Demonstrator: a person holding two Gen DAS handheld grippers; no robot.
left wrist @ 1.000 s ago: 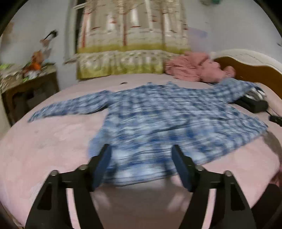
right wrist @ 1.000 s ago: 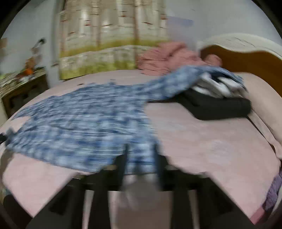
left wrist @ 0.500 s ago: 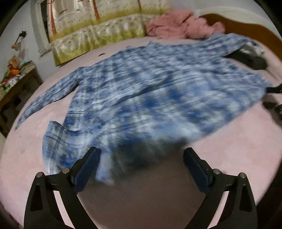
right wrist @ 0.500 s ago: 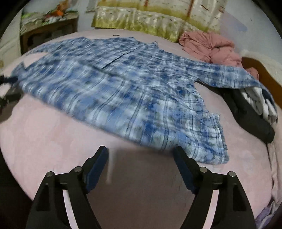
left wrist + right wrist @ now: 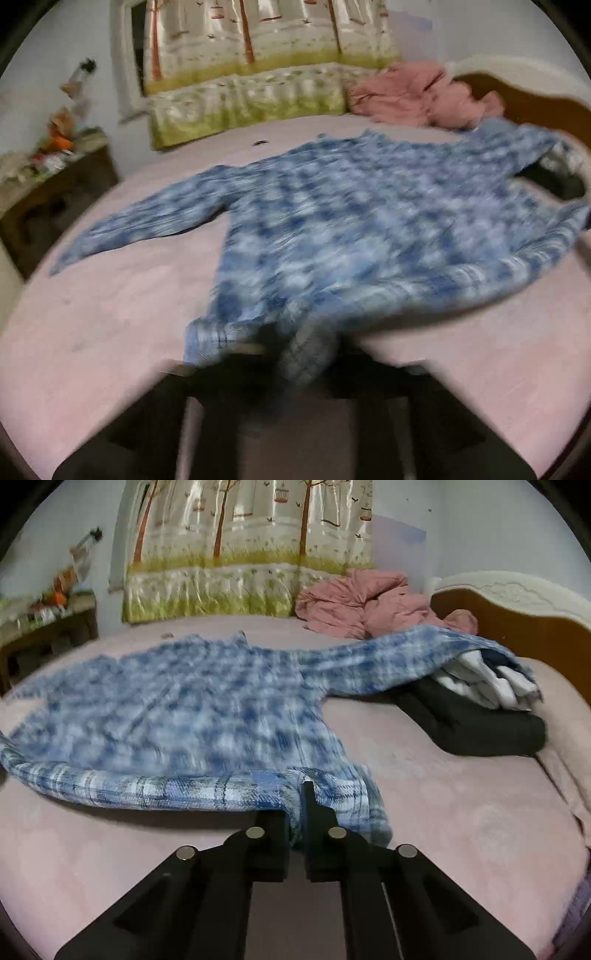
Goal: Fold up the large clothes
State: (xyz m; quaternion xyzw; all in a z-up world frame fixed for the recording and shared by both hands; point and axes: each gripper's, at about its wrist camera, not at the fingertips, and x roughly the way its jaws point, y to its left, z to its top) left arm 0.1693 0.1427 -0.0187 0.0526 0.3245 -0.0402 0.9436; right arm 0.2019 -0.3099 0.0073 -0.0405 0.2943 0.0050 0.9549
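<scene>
In the left wrist view, which is smeared by blur, the left gripper sits at the near hem of the blue plaid shirt, its jaws having just been closing and now pressed together with a bunched fold of the hem caught between them. From this gripper the shirt fans out ahead across the pink bed: one sleeve runs off ahead and to the left, the body rises straight ahead, and the hem curves away to the right. Beyond the shirt lie a crumpled pink blanket ahead to the right and a patterned curtain straight ahead; a dark side table stands far to the left. The right wrist view is sharper near the lens. The right gripper has also just been closing and now pinches the hem, plaid cloth showing in the narrow slit between its black fingers. The hem stretches from this gripper to the left as a lifted, rolled edge, while the body spreads ahead and to the left. This view alone shows clearly that the other sleeve reaches ahead to the right and is draped over a stack of folded clothes, dark below and white above, near the wooden headboard. The left view shows the free sleeve lying flat on the bed, which here is only a blurred strip at the left edge.
</scene>
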